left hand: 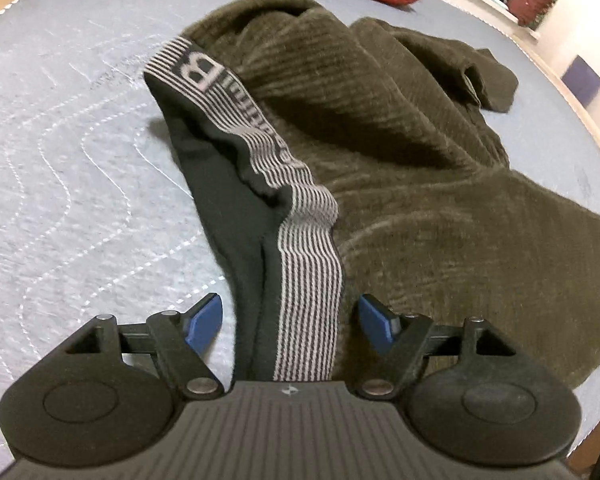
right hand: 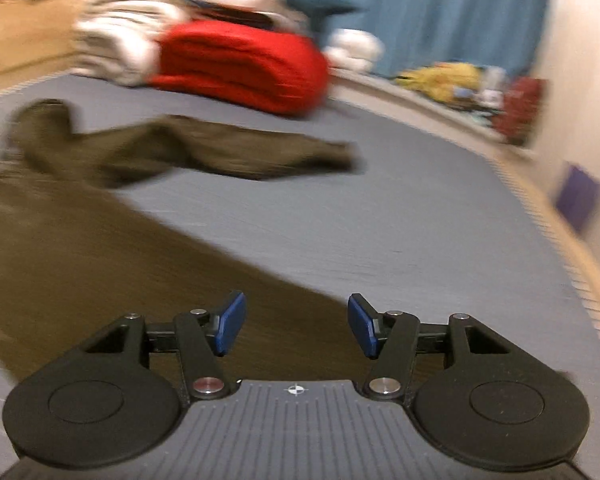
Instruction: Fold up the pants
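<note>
Pants (left hand: 400, 152) ribbed matt cloth; bedcover (left hand: 60, 140) quilted, seemingly cotton.

Only 1 clear letter: big "B" on the striped waistband (left hand: 236, 120) of the pants (left hand: 400, 160), ahead of the left gripper (left hand: 292, 324), slightly to its left. Smaller letters further along the band: too blurred. Right view: no text.

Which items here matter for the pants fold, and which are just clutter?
Job:
- olive pants, unfolded on the bed
- striped waistband, between the open left gripper pads
- right gripper, open over a pant leg

Clutter:
- red bundle
- white bedding
- shelf items
- grey mattress
</note>
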The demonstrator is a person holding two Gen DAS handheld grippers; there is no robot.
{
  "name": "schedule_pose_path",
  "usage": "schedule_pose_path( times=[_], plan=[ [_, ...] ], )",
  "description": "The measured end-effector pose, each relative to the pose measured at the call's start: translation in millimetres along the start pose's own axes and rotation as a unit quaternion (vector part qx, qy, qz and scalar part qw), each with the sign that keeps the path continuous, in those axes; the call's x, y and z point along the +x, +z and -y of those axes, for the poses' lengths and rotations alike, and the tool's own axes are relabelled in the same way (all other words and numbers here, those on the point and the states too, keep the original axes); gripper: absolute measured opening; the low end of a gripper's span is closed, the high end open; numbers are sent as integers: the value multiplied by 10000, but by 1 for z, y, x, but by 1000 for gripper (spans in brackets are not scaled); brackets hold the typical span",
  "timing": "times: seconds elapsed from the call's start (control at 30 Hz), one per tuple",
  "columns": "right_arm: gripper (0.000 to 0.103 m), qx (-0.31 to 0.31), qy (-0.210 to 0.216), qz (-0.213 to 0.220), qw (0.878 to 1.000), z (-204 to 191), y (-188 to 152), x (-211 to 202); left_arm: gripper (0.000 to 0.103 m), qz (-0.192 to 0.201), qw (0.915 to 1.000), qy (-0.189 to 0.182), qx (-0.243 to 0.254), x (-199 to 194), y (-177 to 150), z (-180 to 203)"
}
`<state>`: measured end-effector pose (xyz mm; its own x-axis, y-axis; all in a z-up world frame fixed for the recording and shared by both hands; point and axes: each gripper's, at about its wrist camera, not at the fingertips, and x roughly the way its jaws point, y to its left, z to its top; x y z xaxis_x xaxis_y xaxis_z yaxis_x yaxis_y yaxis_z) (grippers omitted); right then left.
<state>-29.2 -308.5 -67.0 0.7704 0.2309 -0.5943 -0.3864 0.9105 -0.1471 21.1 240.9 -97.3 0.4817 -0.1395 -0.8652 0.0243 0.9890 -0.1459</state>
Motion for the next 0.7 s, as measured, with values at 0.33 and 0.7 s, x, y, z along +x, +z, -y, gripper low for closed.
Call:
schedule_pose_path(
  times=[0.33, 0.7],
  plan=[
    [59, -2150, 1438, -341, 9654, -137, -12, 4, 65, 332, 9989, -91, 303, 8, -13, 4],
    [59, -2713, 2040, -473, 9394, -151, -13, -1, 50, 372, 9989, -202, 224, 3, -14, -1]
  ],
)
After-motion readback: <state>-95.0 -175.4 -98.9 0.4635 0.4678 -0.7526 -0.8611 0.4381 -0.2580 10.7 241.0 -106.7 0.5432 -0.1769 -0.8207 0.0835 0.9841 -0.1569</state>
